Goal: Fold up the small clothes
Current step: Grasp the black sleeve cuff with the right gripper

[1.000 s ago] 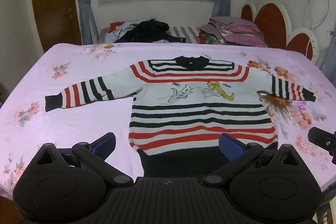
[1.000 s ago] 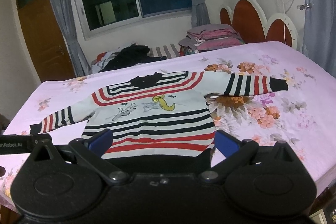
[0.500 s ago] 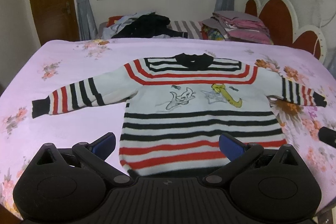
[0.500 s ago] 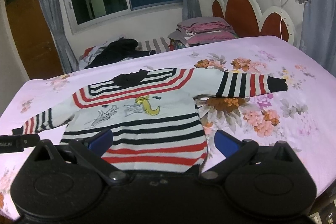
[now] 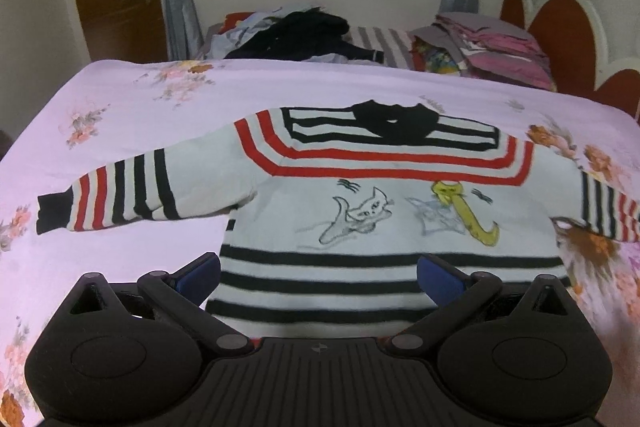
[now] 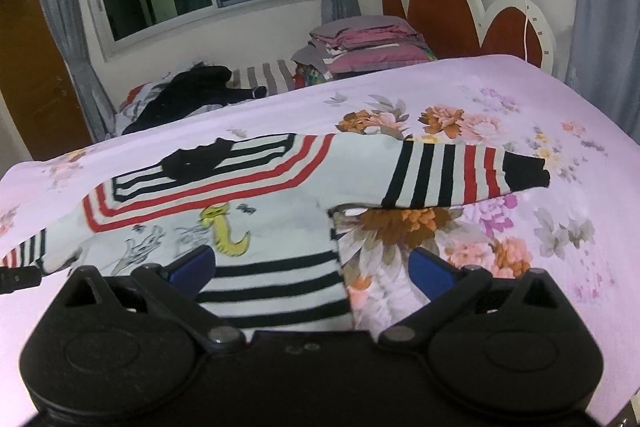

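Knit striped sweater (image 5: 384,203) lies flat, sleeves spread, on the smooth floral bedsheet (image 5: 132,115). Left gripper (image 5: 318,277) hangs over its hem, jaws wide apart. Right gripper (image 6: 312,267) is spread too, straddling the sweater's side edge.

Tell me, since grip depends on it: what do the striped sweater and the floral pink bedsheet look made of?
Striped sweater: apparently a thick, matte knit, given its soft rounded edges and woven-in stripes. Floral pink bedsheet: seemingly thin, smooth printed cloth, lying flat with a faint sheen.

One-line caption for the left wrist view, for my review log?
Open left tongs poised over the lower body of a striped child's sweater spread flat, sleeves out, on a floral pink bedsheet.
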### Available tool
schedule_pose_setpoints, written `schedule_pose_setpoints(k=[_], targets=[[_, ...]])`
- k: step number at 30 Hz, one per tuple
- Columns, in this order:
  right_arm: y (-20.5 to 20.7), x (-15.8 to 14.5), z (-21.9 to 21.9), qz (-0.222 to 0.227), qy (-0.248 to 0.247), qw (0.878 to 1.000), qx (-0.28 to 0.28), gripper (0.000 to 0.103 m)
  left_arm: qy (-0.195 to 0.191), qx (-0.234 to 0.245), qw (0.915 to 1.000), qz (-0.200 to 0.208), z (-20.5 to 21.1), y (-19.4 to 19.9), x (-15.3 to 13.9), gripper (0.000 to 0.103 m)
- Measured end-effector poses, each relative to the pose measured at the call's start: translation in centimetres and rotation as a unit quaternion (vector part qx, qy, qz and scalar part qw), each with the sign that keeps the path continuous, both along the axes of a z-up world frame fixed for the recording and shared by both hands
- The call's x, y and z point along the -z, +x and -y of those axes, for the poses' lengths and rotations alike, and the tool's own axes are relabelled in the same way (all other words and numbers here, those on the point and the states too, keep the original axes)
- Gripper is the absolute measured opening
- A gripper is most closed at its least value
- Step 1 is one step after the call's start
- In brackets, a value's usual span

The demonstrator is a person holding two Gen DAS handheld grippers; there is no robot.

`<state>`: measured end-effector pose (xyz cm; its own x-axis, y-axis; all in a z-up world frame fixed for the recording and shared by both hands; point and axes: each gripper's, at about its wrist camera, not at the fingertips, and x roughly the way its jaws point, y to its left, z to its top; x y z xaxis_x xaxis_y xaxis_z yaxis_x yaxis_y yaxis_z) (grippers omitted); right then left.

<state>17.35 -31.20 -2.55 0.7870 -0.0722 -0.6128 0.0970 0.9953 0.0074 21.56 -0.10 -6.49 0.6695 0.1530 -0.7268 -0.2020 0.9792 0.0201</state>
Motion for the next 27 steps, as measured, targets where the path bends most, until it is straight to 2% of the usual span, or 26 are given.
schedule_pose_setpoints(k=[5, 13, 27], targets=[[3.2, 0.8, 2.2, -0.009, -0.001, 1.0, 0.011, 0.103, 0.004, -0.018, 0.9998, -0.009, 0.4, 3.1, 1.3, 0.103], [7.8, 2.6, 6.1, -0.025, -0.001, 0.999, 0.031, 0.103, 0.017, -0.021, 0.9992, -0.029, 2.1, 7.9, 3.8, 0.103], [13.4, 6.9, 16.3, -0.049, -0.003, 0.99, 0.132, 0.101, 0.016, -0.011, 0.9988, -0.044, 4.2, 13.5, 6.1, 0.103]])
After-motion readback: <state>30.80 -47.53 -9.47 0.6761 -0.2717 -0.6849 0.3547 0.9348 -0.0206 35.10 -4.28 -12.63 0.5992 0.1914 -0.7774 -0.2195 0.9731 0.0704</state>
